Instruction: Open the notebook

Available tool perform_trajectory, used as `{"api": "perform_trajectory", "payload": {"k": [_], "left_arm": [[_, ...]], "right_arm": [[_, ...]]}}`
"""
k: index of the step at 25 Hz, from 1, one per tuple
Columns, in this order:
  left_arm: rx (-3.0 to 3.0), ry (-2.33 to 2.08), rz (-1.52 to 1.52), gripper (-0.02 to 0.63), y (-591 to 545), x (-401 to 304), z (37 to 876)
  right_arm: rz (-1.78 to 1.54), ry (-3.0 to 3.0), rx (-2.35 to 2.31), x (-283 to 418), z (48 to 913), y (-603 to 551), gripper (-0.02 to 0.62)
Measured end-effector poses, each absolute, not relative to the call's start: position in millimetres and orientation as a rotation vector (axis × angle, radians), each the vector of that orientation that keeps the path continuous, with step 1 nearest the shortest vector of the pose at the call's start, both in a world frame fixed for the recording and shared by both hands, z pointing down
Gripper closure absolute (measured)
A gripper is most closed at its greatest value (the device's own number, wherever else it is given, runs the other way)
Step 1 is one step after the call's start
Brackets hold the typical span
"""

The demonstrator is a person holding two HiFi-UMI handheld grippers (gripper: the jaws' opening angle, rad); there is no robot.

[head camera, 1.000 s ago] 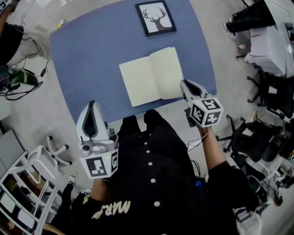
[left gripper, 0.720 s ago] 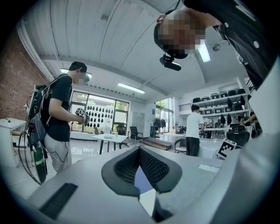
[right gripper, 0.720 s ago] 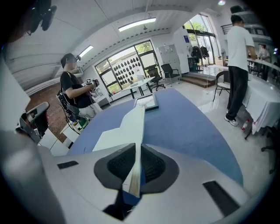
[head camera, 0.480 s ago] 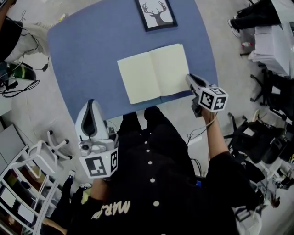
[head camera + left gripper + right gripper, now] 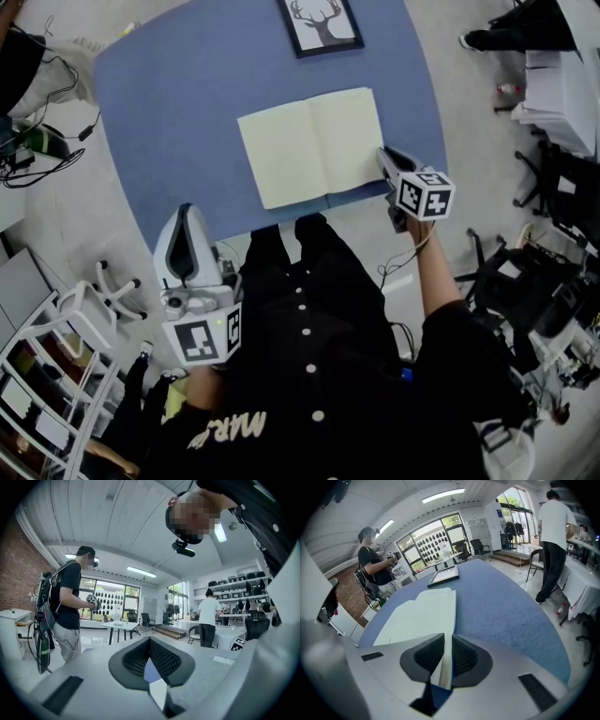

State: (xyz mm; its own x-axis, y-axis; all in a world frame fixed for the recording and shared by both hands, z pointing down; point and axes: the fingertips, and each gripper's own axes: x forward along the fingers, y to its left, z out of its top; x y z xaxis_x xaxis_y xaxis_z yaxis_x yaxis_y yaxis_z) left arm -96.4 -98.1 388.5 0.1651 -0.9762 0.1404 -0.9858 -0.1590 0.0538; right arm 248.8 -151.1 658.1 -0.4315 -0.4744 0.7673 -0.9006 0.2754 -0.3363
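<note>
The left gripper (image 5: 150,640) fills the near foreground, its dark ribbed pads (image 5: 133,660) meeting at the tips; a blue and pale sliver (image 5: 153,679) shows in the gap below them, possibly table and paper; far left, a person in black (image 5: 70,606) stands by a brick wall (image 5: 16,573); far right, a person in white (image 5: 207,620) faces shelves (image 5: 234,581).

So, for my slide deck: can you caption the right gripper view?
The right gripper, its jaws just opening, straddles the edge of the open notebook on the blue table.
</note>
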Motion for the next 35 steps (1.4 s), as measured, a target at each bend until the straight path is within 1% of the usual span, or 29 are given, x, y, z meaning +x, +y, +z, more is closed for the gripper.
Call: {"api": "perform_trajectory", "payload": {"k": [4, 7, 9, 11, 13, 14, 16, 19, 20, 24, 29, 35], "left_arm": [[2.288, -1.952, 0.112, 0.603, -95.2, -99.0, 389.5], [2.29, -1.959, 0.107, 0.603, -92.2, -100.3, 387.9], [2.293, -1.957, 0.105, 0.603, -91.3, -99.6, 387.5], [2.293, -1.955, 0.103, 0.603, -91.1, -99.3, 386.9], [2.296, -1.957, 0.099, 0.603, -90.2, -100.5, 384.2], [2.3, -1.961, 0.098, 0.603, -89.4, -101.5, 382.1], [2.307, -1.972, 0.093, 0.603, -87.4, -104.4, 376.6], [2.318, -1.985, 0.074, 0.603, -86.1, -109.2, 366.6], [2.325, -1.989, 0.063, 0.603, -86.6, -110.3, 362.0], [2.362, -2.014, 0.011, 0.603, -85.5, -115.2, 333.1], [2.409, -2.037, -0.048, 0.603, -79.4, -123.7, 296.8], [2.452, -2.021, -0.09, 0.603, -87.5, -129.3, 269.2]], "right_arm": [[0.989, -1.986, 1.248, 252.5, 665.2, -150.2, 0.532], [0.775, -1.949, 1.292, 256.3, 660.6, -151.5, 0.492], [0.681, -1.942, 1.297, 255.9, 658.9, -152.2, 0.496], [0.678, -1.935, 1.301, 256.1, 659.0, -152.7, 0.503], [0.665, -1.93, 1.309, 256.8, 653.7, -153.3, 0.494], [0.635, -1.947, 1.319, 255.4, 645.4, -154.3, 0.479], [0.529, -2.041, 1.351, 247.4, 618.4, -156.5, 0.463], [0.438, -2.205, 1.389, 228.6, 577.9, -157.2, 0.466], [0.435, -2.254, 1.411, 223.5, 562.9, -158.6, 0.482], [0.416, -2.433, 1.577, 211.2, 471.9, -166.8, 0.591], [0.227, -2.557, 1.694, 195.9, 354.6, -164.3, 0.591], [0.051, -2.636, 1.796, 187.5, 256.5, -157.1, 0.592]]}}
